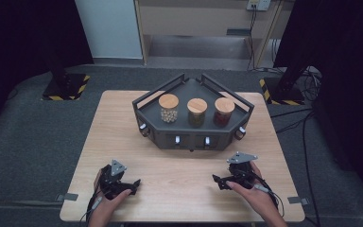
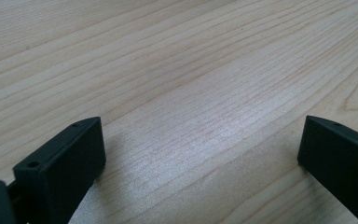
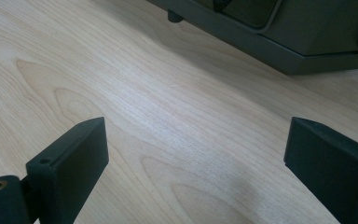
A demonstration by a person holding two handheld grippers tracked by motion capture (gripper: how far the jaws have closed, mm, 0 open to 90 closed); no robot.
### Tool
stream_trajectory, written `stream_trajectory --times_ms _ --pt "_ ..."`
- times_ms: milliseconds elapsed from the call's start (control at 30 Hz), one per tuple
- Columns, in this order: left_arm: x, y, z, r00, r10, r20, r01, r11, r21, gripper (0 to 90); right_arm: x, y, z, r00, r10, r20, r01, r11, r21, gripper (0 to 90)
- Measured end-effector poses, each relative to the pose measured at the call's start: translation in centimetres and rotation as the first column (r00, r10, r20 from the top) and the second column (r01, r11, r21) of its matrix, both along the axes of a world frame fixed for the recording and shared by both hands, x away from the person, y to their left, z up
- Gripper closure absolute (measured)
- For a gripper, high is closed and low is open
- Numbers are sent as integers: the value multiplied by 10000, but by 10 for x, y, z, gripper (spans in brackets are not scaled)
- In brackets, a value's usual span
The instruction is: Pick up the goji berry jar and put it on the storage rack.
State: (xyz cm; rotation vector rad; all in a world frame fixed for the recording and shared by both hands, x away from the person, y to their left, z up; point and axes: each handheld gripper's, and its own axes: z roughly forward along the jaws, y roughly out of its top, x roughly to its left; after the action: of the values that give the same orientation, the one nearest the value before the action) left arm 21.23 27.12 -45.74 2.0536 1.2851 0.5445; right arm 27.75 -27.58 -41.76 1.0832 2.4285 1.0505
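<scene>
Ahead of both grippers: three cork-lidded jars upright on dark rack; right gripper nearer, left gripper farther, both spread, empty.

Across the lower half of the high view, the wooden table lies bare between the left gripper at lower left and the right gripper at lower right, so a hand could pass freely there. In the frame's middle stands a dark rack, blocking the way to the far edge. On it three jars stand in a row with narrow gaps between them. Bare strips of tabletop run past the rack at left and right.
</scene>
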Motion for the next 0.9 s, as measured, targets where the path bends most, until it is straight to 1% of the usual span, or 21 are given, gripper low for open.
stream_trajectory --times_ms 233,500,700,900 --pt "0 0 0 10000 0 -1 0 10000 -1 0 -7 1 -5 10000 0 93 0 10000 -34 64" --pt "0 0 0 10000 8 2 -8 10000 0 0 -14 -2 -10 9996 -112 262 113 9999 -26 65" --pt "0 0 0 10000 11 2 -11 10000 1 0 -15 -7 -12 9994 -256 241 256 9997 26 65" --pt "0 0 0 10000 12 0 -12 10000 0 0 -18 -8 -14 9991 -245 332 246 9997 -17 65"
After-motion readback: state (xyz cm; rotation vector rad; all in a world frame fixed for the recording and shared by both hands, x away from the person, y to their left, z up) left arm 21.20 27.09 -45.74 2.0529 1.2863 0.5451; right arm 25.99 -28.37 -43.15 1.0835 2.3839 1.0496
